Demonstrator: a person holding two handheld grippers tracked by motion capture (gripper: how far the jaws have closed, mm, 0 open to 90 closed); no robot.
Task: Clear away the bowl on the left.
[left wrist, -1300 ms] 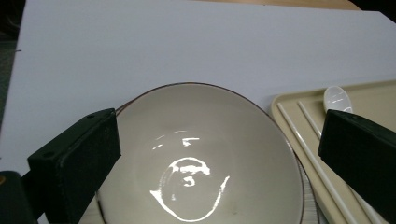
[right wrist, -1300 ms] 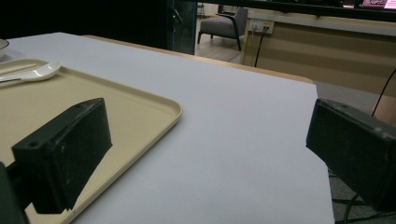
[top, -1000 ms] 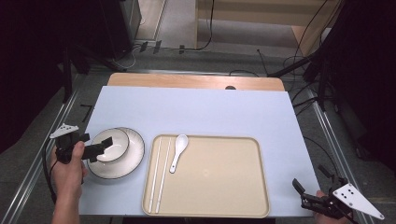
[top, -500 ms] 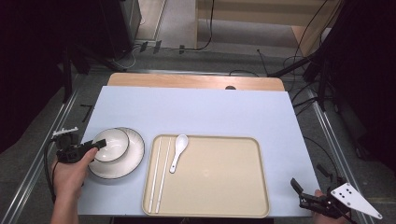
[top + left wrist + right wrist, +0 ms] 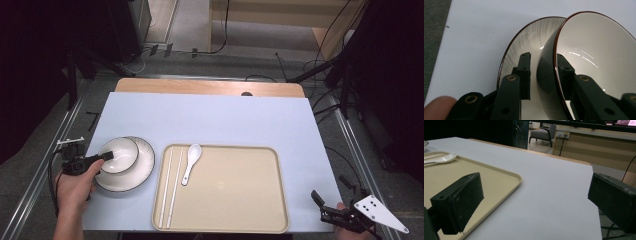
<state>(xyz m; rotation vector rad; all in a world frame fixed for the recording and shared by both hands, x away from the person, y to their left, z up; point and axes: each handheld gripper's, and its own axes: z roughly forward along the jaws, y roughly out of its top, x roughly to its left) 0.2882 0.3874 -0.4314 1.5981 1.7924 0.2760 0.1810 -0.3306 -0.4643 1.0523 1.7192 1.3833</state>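
A white bowl (image 5: 119,154) with a dark rim sits on a white plate (image 5: 142,167) at the table's left. My left gripper (image 5: 107,156) reaches in from the left and straddles the bowl's near wall. In the left gripper view one pad (image 5: 525,72) is outside the bowl (image 5: 594,50) and the other (image 5: 565,71) inside it. The jaws have just been closing; a thin strip of the plate (image 5: 529,37) still shows between the outer pad and the wall. My right gripper (image 5: 330,190) stands open at the table's front right corner, its jaws (image 5: 536,202) wide with nothing between them.
A beige tray (image 5: 225,148) lies in the front middle, holding a white spoon (image 5: 191,162) and a pair of chopsticks (image 5: 167,187) along its left side. The tray's corner (image 5: 499,177) and the spoon (image 5: 442,158) lie left of the right gripper.
The left gripper came down onto the bowl's left rim and its jaws narrowed from wide open to close about the wall. The right gripper stayed still.
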